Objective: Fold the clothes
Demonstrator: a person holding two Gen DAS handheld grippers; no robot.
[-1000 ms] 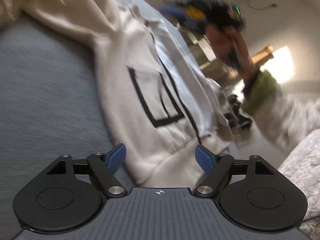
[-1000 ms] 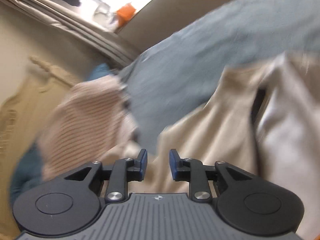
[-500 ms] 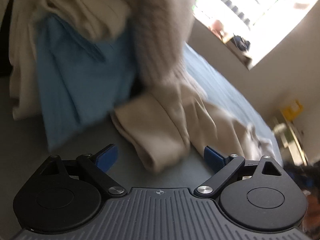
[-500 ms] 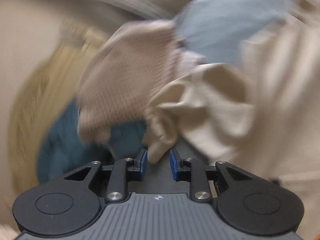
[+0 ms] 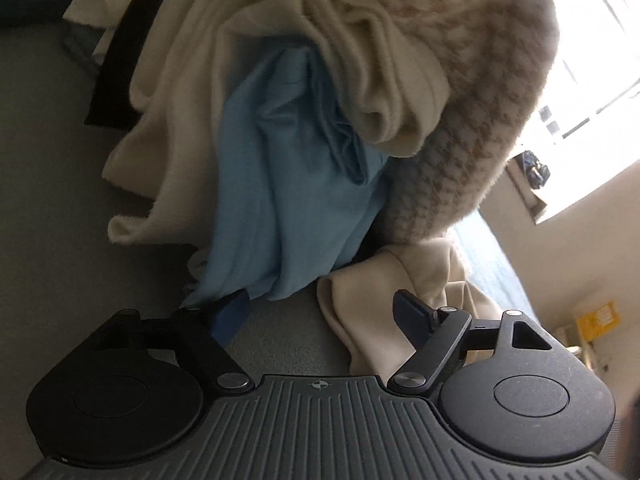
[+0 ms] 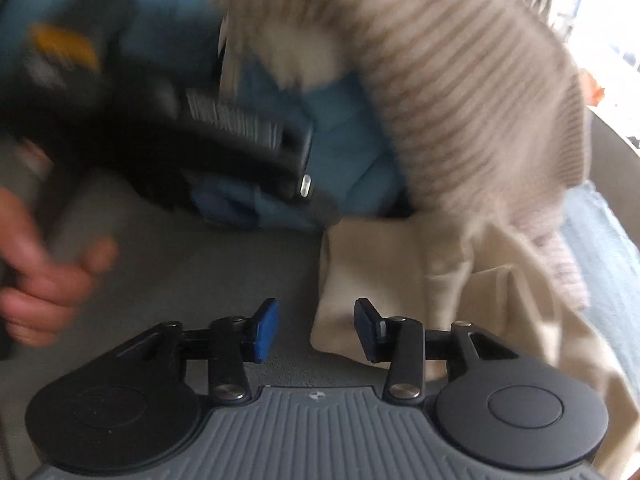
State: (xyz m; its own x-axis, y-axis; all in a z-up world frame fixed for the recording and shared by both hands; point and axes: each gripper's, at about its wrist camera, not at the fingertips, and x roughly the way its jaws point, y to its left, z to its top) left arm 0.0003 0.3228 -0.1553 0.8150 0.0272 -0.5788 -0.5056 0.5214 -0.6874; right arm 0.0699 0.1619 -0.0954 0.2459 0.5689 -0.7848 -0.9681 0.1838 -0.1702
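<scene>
Both views have swung onto the clothes pile (image 5: 288, 128) on grey bedding (image 5: 52, 208).

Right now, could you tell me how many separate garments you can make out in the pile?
4: a blue one in the middle, a cream one draped over it, a knit at right, a beige one nearest. More may be hidden.

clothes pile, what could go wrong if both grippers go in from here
1. The beige cloth, blue cloth and knit sweater overlap, so pulling one may drag the others along.
2. The left gripper and right gripper, both open, sit close at the same beige edge and could collide.
3. The right view is blurred, so aim may be off.
</scene>
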